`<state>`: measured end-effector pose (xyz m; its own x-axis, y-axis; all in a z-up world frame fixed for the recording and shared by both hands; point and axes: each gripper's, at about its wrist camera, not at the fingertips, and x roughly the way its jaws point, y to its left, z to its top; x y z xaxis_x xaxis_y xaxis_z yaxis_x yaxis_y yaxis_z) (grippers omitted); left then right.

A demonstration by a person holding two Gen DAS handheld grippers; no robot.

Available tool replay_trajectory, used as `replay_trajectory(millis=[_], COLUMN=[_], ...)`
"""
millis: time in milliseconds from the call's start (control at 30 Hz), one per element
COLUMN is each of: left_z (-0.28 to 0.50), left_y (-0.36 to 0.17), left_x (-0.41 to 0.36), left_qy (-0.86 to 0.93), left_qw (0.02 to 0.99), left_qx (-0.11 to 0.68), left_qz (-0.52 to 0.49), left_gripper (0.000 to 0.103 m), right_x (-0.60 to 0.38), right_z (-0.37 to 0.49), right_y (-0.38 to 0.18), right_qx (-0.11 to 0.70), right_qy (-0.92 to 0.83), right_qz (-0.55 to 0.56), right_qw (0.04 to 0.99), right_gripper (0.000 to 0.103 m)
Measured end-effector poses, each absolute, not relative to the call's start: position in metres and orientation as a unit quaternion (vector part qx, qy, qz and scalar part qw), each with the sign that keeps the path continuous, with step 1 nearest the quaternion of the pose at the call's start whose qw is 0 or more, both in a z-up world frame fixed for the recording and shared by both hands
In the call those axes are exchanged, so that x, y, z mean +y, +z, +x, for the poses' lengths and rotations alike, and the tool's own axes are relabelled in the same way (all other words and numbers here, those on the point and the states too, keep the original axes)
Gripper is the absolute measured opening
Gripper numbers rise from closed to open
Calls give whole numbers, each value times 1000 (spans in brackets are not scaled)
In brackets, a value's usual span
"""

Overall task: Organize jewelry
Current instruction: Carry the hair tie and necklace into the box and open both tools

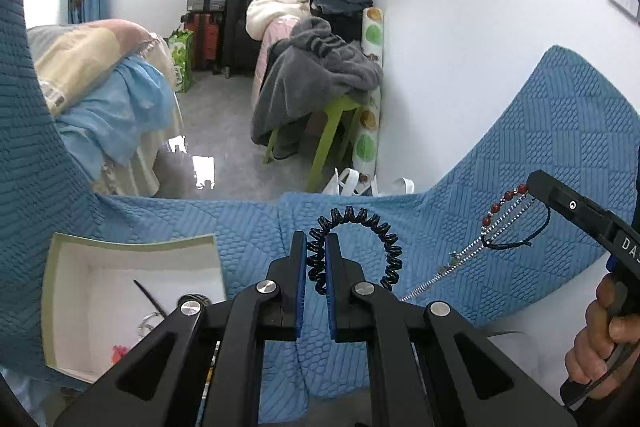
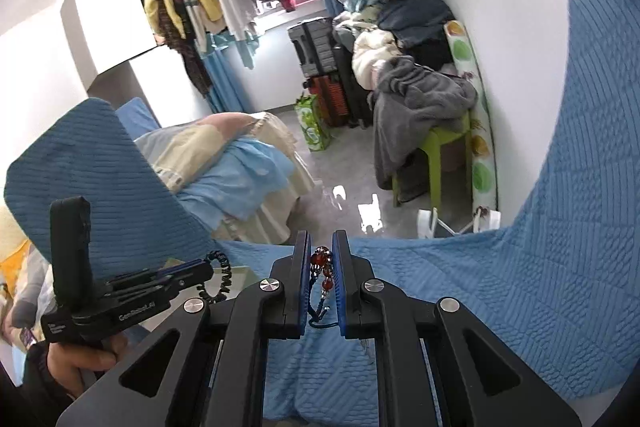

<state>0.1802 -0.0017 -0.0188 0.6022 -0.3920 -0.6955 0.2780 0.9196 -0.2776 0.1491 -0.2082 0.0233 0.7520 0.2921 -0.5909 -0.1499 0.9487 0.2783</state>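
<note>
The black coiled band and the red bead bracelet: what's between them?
In the left wrist view, only bare blue quilt shows between the black coiled band and the red bead bracelet; they hang apart.

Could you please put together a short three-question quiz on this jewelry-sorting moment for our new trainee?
1. True or false: the left gripper is shut on the black spiral hair tie.
2. Multiple choice: the right gripper holds
A) a gold ring
B) a bracelet with red beads and a silver chain
C) nothing
3. Fill in: in the left wrist view, the open white box lies on the blue quilted cover, to the ____ of the left gripper.

Key: 1 true; 2 B; 3 left.
</note>
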Motion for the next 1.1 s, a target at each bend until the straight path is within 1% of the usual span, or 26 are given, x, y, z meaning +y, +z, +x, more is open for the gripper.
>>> replay_trajectory(millis=[367,667,900,1100], left_z=[177,169,169,171], left_y=[32,52,46,12], left_x=[53,98,141,182], left_qy=[-166,-156,-130,-104], left_qw=[907,914,916,909], left_qx=[380,366,370,394], left_qz=[-72,-77,-80,-84], left_gripper=[7,7,7,7], right_x=[-146,-94,-49,-17], right_z=[152,153,154,159], right_y=[69,96,104,90], right_qx=[313,300,298,307], right_qy=[157,178,206,224], right_qz=[84,67,57,55], right_qw=[933,935,931,923], right_gripper=[9,9,9,9])
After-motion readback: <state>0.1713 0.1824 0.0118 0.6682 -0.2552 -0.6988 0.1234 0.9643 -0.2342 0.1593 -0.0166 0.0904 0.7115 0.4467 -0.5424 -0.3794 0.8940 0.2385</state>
